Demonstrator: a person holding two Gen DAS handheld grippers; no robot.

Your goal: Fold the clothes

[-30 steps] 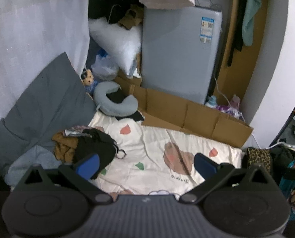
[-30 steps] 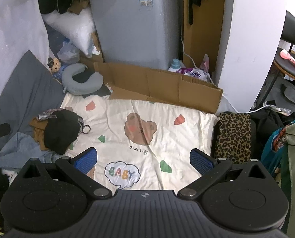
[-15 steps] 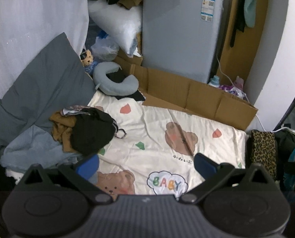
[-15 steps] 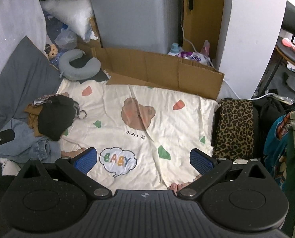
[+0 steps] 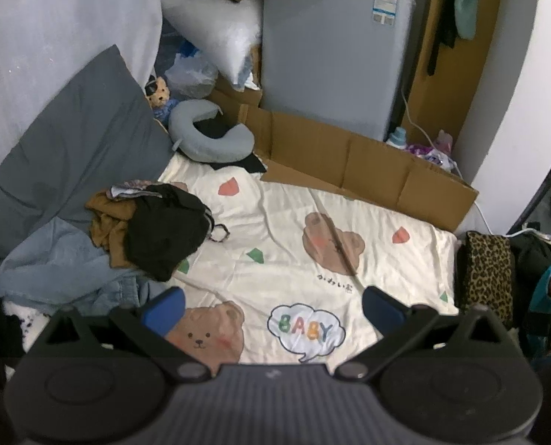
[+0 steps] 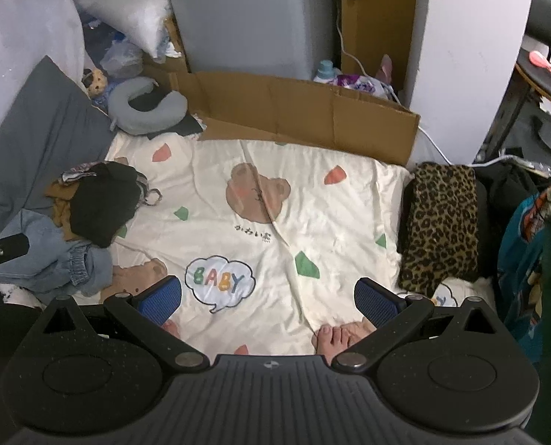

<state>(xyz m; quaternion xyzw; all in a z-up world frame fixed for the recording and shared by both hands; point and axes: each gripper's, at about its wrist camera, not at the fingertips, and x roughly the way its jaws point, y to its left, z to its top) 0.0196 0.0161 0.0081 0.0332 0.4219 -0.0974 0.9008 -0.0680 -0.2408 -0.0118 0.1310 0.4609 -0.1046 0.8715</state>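
Observation:
A heap of clothes lies at the left edge of a cream bear-print blanket (image 5: 294, 222) (image 6: 312, 215): a black garment (image 5: 164, 230) (image 6: 97, 204) on top, a brown one (image 5: 106, 218) (image 6: 60, 200) beneath, and light blue denim (image 5: 53, 267) (image 6: 49, 252) nearest me. My left gripper (image 5: 273, 309) hovers open above the blanket's near part, right of the heap, holding nothing. My right gripper (image 6: 270, 298) is open too, empty, above the "BABY" print (image 6: 220, 280). A folded leopard-print garment (image 5: 488, 270) (image 6: 440, 222) lies at the blanket's right edge.
A person's bare toes (image 6: 336, 337) rest on the blanket's near edge. A grey cushion (image 5: 71, 141) leans on the left wall. A neck pillow (image 5: 208, 137), flattened cardboard (image 5: 368, 163) and a grey appliance (image 5: 331, 44) stand behind. Bags and clothes (image 6: 527, 230) crowd the right.
Both grippers have tilted downward and drawn back, so more of the blanket's near part, the "BABY" print and the toes have come into view. Both stay open; the clothes have not moved.

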